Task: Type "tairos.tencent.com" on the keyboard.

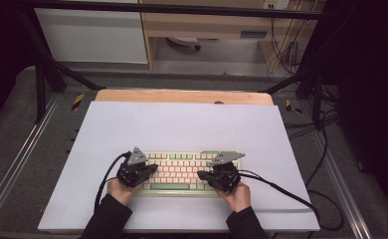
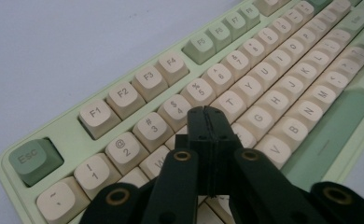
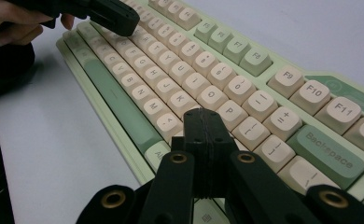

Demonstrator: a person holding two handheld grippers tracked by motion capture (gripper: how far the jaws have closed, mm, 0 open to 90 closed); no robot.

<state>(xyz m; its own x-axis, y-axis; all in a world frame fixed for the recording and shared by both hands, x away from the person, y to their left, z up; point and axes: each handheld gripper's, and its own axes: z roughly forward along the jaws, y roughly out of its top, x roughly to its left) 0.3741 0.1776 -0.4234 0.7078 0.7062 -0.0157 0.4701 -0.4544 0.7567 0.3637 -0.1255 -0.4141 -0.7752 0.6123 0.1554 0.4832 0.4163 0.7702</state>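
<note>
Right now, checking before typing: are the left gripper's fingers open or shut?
Shut: the left gripper has its black fingers pressed together over the pale-green keyboard.

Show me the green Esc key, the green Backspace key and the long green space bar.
Green Esc key (image 2: pixel 31 160), left gripper view, on its top face.
Green Backspace key (image 3: pixel 332 154), right gripper view, on its lettering.
Long green space bar (image 1: pixel 169 186), high view, at its middle.
</note>
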